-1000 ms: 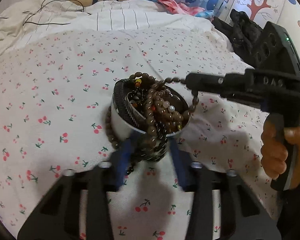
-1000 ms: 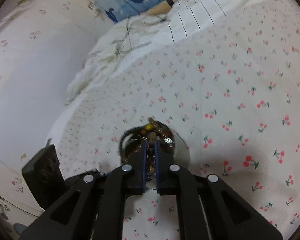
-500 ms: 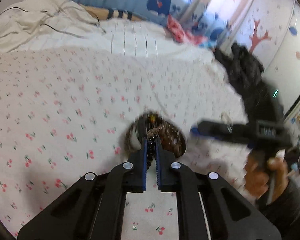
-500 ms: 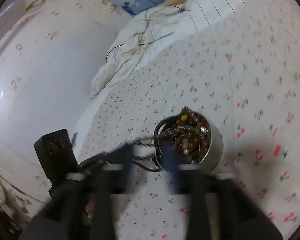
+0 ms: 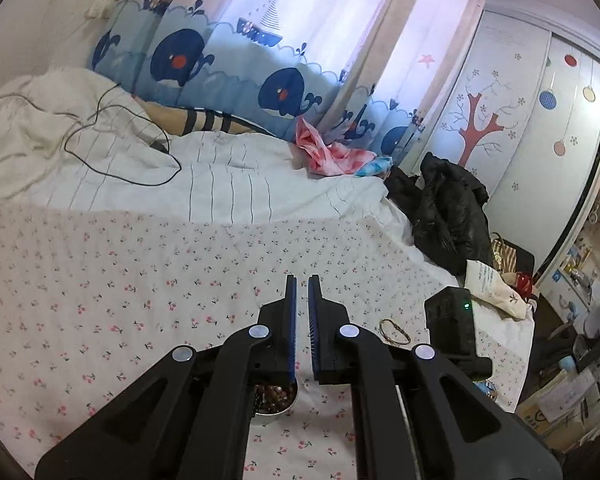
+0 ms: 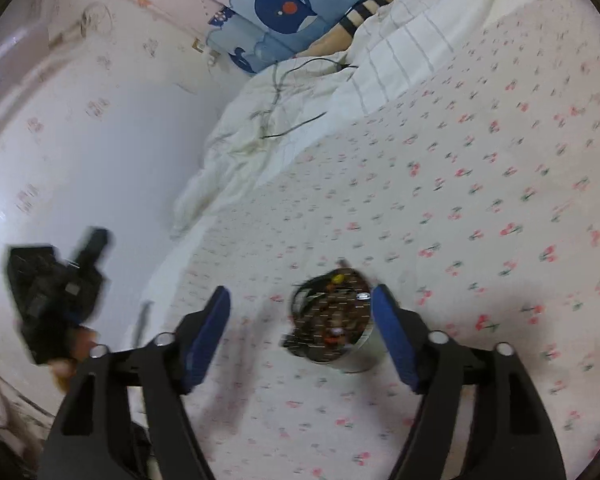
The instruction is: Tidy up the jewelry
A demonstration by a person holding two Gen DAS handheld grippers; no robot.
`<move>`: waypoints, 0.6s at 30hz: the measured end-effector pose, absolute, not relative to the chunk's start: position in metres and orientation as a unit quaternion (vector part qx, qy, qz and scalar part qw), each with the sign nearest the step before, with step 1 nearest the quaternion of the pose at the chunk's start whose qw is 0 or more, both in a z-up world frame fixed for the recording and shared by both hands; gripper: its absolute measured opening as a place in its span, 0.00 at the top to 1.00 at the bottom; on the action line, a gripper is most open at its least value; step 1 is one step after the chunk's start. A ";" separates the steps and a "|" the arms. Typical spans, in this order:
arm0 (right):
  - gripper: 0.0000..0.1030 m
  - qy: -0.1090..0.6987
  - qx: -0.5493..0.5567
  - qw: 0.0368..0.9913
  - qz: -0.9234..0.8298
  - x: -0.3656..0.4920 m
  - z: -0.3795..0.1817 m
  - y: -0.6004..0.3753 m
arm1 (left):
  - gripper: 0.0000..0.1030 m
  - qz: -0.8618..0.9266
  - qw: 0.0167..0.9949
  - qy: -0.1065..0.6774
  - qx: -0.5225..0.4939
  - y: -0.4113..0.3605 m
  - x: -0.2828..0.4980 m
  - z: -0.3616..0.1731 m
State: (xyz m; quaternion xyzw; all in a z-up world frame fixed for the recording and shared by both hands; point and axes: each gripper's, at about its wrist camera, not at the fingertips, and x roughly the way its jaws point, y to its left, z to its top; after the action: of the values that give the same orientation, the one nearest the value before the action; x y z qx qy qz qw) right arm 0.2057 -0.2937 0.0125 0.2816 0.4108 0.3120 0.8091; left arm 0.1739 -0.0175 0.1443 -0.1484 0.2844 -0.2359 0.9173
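While the right gripper (image 6: 300, 316) gapes empty astride the tin (image 6: 332, 320), the nearly clenched left gripper (image 5: 302, 292) sits above it, apparently empty

cherry-print bedsheet (image 5: 100, 280), whale curtain (image 5: 228, 76), black jacket (image 5: 448, 212)

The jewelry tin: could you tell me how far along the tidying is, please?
Done: beads and chains sit piled in the metal tin. In hand: nothing visible; the left gripper is shut, the right gripper open near the tin. Left: one gold bangle lies loose on the cherry-print sheet.
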 end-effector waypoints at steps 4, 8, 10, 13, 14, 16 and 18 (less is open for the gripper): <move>0.29 0.435 0.248 0.820 0.277 0.208 0.008 -0.291 | 0.40 -0.229 0.910 0.335 -0.088 -0.042 0.150 0.101; 0.29 0.418 0.149 0.856 0.267 0.196 0.017 -0.270 | 0.21 -0.190 0.903 0.378 -0.077 -0.050 0.117 0.024; 0.22 0.373 0.036 0.884 0.280 0.176 0.029 -0.238 | 0.19 -0.152 0.903 0.390 -0.094 -0.039 0.106 -0.004; 0.13 0.273 -0.157 0.906 0.283 0.139 0.026 -0.187 | 0.16 -0.079 0.903 0.407 -0.117 -0.013 0.097 -0.029; 0.13 0.250 -0.202 0.904 0.283 0.131 0.020 -0.174 | 0.15 -0.073 0.901 0.409 -0.124 -0.006 0.096 -0.029; 0.13 0.189 -0.328 0.880 0.288 0.108 0.000 -0.141 | 0.12 -0.059 0.901 0.403 -0.149 0.010 0.095 -0.026; 0.13 0.134 -0.412 0.861 0.268 0.095 -0.019 -0.118 | 0.10 -0.058 0.899 0.401 -0.167 0.018 0.092 -0.022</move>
State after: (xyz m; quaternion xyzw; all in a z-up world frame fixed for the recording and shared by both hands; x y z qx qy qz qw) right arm 0.0950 -0.1180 -0.0191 -0.4118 0.1341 0.2678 0.8607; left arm 0.0924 0.0182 -0.0215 -0.1673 0.4005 -0.0575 0.8990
